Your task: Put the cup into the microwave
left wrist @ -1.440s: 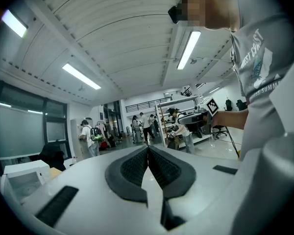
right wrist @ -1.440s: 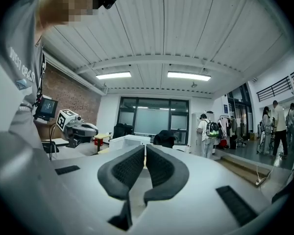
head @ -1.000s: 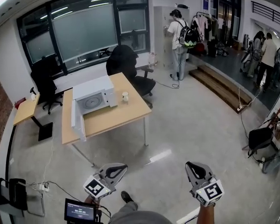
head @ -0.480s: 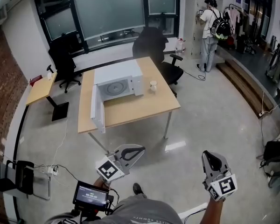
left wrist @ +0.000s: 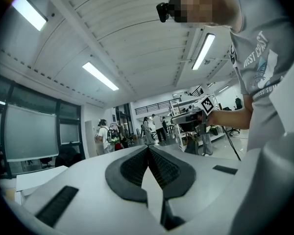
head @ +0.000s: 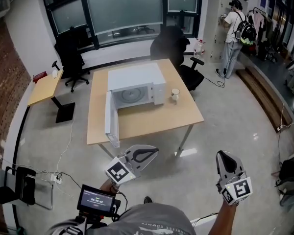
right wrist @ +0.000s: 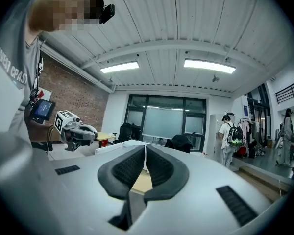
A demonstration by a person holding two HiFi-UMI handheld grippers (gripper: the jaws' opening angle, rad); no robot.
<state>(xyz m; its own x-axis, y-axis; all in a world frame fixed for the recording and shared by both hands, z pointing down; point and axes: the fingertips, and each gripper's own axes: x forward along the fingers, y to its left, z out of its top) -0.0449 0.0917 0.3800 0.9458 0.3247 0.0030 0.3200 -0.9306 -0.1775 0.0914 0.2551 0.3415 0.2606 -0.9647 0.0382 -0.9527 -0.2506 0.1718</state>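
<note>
Holding both tools low and level in front of the body, the person stands back from the table (head: 152, 124), one forearm out on each side. The left gripper (head: 149, 153) points ahead and a little toward the right, marker cube facing up; its own view shows the dark ribbed pads pressed together at the tips with nothing between them. The right gripper (head: 224, 156) points straight ahead from the lower right, and its pads are closed on each other too, empty.

Now the cup (head: 175, 94): it stands upright on the table close to the right edge, toward the far right corner, just beside the right wall of the microwave (head: 137, 77) but not touching it. It is well apart from both sets of fingers, with bare floor and the table's near edge lying between.

The microwave sits toward the far edge, and its door (head: 110, 120) hangs wide open, swung out over the left side of the table, cavity and turntable showing. A small screen (head: 95, 201) glows below the left hand.
</note>
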